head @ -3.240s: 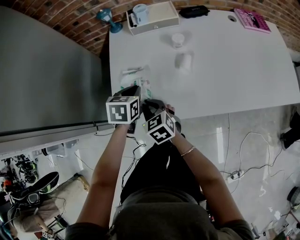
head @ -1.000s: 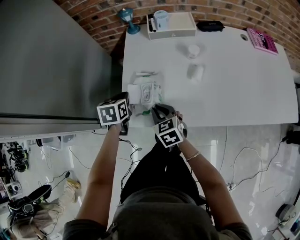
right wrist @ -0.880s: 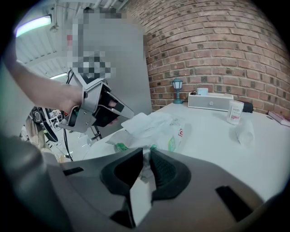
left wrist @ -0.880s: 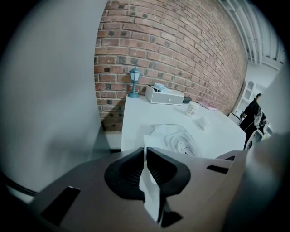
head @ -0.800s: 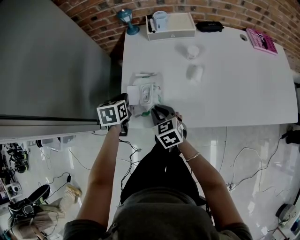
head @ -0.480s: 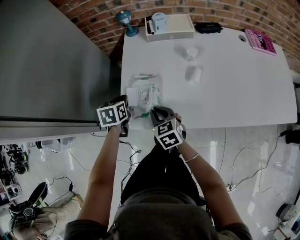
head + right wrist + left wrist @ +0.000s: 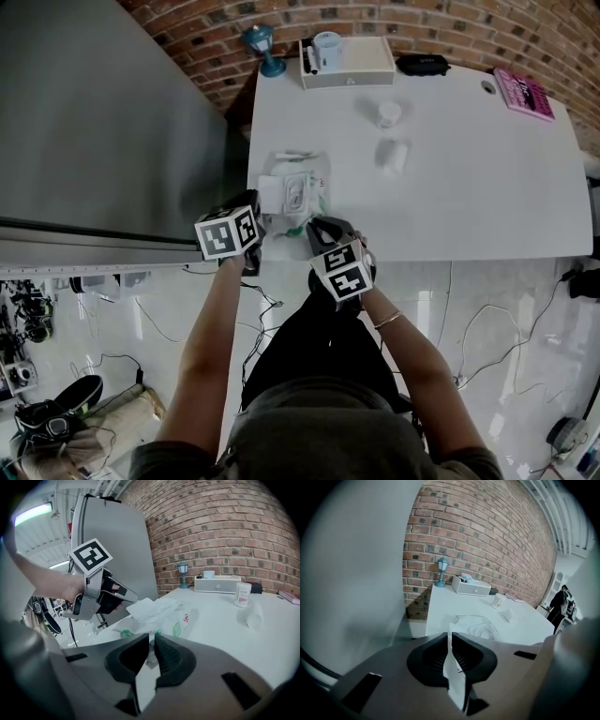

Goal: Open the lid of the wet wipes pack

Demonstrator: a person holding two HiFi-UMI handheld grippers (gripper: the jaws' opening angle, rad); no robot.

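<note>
The wet wipes pack (image 7: 302, 194) lies near the front left corner of the white table (image 7: 469, 187). Its white lid (image 7: 270, 192) stands flipped open to the left. My left gripper (image 7: 258, 211) is shut on the lid's near edge and holds it up off the pack. The right gripper view shows that lid (image 7: 145, 607) at the left gripper (image 7: 133, 598). My right gripper (image 7: 312, 227) is shut on the crinkled near end of the pack (image 7: 173, 616), with the wrapper running into its jaws. In the left gripper view the pack (image 7: 480, 626) lies just beyond the shut jaws.
A grey cabinet (image 7: 103, 122) stands tight against the table's left edge. At the back are a blue lamp (image 7: 265, 47), a white box (image 7: 352, 61) and a black case (image 7: 422, 64). A small white bottle (image 7: 388, 113), a crumpled tissue (image 7: 394, 155) and a pink book (image 7: 523, 94) lie further right.
Since the oldest frame the lid has come open and now lies to the left of the pack. Over the last second both grippers have kept their places and grips.
</note>
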